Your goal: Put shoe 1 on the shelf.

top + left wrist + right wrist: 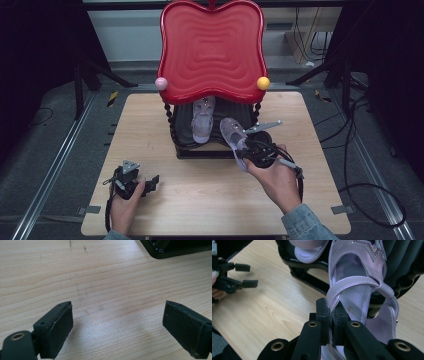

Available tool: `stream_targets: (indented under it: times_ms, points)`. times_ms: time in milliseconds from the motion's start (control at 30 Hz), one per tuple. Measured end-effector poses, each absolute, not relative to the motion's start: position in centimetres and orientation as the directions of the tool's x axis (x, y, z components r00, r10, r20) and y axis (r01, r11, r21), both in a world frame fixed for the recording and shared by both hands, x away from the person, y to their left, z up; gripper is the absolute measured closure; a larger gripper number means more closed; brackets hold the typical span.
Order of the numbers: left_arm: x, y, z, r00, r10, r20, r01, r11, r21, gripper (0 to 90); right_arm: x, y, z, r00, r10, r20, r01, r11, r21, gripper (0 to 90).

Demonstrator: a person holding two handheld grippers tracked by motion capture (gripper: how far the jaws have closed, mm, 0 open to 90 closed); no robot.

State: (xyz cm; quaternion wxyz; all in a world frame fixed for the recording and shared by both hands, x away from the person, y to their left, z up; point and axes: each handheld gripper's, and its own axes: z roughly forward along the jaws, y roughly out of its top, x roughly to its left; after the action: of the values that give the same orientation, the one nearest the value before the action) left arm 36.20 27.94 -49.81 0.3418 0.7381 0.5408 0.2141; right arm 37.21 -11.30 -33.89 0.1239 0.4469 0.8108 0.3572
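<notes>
Sandal (359, 300), lilac, pinched at its sole edge by the right gripper (332, 312) just before the rack's (200, 150) lower shelf: advise level entry beside its mate (202, 122), while the left gripper (150, 182) rests spread.

Black tongs (331, 315) with brass-ringed screw holes; grey plate; denim sleeve (305, 224).
</notes>
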Motion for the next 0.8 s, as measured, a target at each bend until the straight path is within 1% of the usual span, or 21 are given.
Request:
stream_targets:
  times_ms: [267, 800]
  points:
    - [36.2, 28.0, -49.8, 0.324, 0.944, -0.054, 0.653, -0.182, 0.735, 9.0, 38.5, -10.6, -33.9, -0.54, 0.834, 0.118, 0.644, 0.319, 0.695, 86.6]
    - [36.2, 28.1, -49.8, 0.32, 0.945, -0.061, 0.653, -0.174, 0.737, 9.1, 40.5, -8.9, -34.1, -0.477, 0.875, 0.083, 0.612, 0.262, 0.746, 86.6]
